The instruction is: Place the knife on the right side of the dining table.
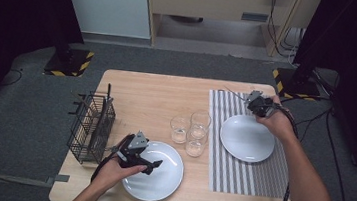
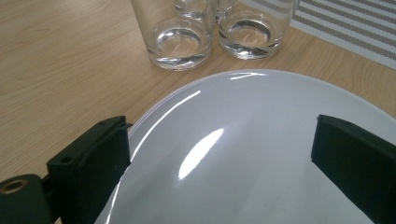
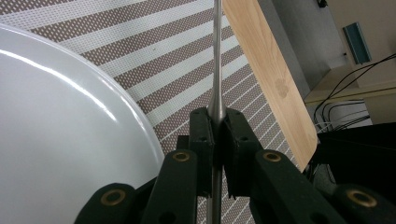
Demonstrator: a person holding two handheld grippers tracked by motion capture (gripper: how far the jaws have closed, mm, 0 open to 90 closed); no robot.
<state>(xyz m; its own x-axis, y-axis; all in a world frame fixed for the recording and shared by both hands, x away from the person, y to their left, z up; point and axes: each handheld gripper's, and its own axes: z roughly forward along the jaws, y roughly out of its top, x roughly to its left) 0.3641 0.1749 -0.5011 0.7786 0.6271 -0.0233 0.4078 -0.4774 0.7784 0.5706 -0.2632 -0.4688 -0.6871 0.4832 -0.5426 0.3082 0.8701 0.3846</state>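
Note:
My left gripper hovers open over the near white plate. One jaw stands at the plate's rim and the other over its face, with nothing gripped. My right gripper is shut on a slim metal utensil. It holds the utensil above the far end of the striped placemat, just beyond the second white plate. The utensil's far tip runs out of the top of the right gripper view.
Three clear glasses stand together mid-table between the plates; two of them sit right ahead of the left jaws. A black wire basket stands at the table's left edge. The table's far edge lies close to the utensil.

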